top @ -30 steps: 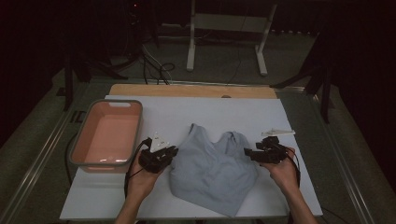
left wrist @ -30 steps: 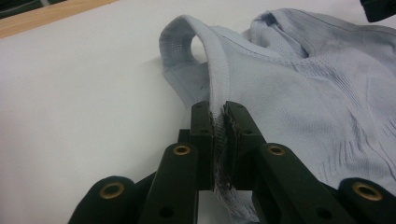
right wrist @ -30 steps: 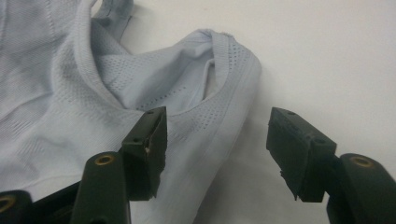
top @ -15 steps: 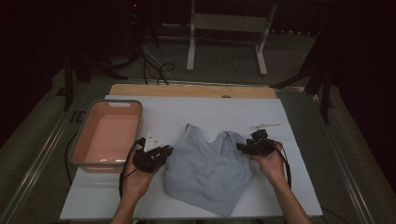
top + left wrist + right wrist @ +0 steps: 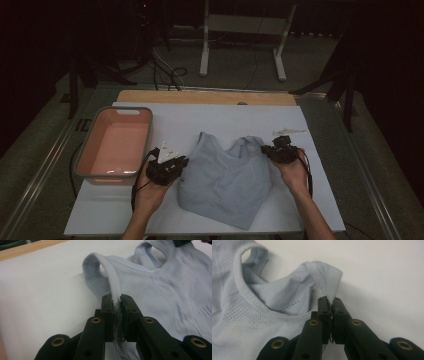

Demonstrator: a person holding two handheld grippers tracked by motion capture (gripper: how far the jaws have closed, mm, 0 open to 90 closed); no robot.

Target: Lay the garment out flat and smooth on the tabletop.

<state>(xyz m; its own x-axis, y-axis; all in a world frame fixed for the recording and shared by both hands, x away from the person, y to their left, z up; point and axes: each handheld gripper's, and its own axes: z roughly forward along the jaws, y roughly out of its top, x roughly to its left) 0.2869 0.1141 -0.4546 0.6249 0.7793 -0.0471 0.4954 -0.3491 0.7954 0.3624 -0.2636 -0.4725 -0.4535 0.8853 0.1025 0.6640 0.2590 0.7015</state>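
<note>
The pale blue top (image 5: 227, 180) lies flat on the white desk (image 5: 210, 120), right of the pink tub (image 5: 116, 145). The left hand-held gripper (image 5: 117, 305) is clamped on one shoulder strap; the right hand-held gripper (image 5: 330, 305), its jaws just closed, pinches the other. Both corners look secured, so next likely comes lifting them evenly to fold or move it.

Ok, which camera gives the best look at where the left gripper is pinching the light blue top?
The left gripper view: the left gripper is shut on a strap edge of the light blue top, close up. The high view shows the whole top flat on the table, the grip small. The right gripper view shows the right gripper's pinch.
</note>
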